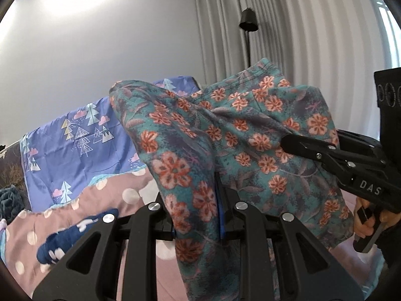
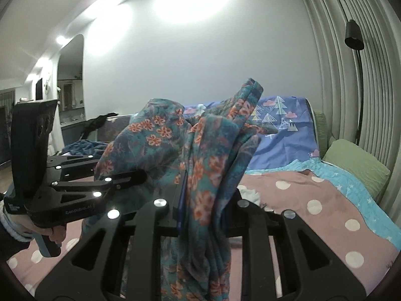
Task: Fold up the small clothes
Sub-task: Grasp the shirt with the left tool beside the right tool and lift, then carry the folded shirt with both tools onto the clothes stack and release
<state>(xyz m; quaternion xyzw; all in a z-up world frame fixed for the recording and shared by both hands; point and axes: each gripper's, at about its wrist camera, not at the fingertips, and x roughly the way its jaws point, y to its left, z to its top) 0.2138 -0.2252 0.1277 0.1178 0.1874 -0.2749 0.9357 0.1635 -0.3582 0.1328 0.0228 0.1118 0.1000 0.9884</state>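
Teal cotton garment with orange flowers (image 1: pixel 225 130) hangs between left claw (image 1: pixel 198 215) and right claw (image 2: pixel 200 215), each clamped on an edge, lifted clear of the pink polka-dot bed cover (image 2: pixel 313 200), likely to spread it.

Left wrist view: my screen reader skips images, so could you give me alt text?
Both grippers, left gripper and right gripper, clamp a teal floral garment held up above a pink polka-dot bedspread.

Pretty dim indoor light overall. Big blown-out glare patch on the wall (image 2: pixel 190 2) up top in both views, the rest greyish and a bit grainy. Heavy fisheye: curtain (image 1: pixel 300 37) pleats bow, corners go black. Screws on the left gripper (image 2: pixel 140 175) glint white.
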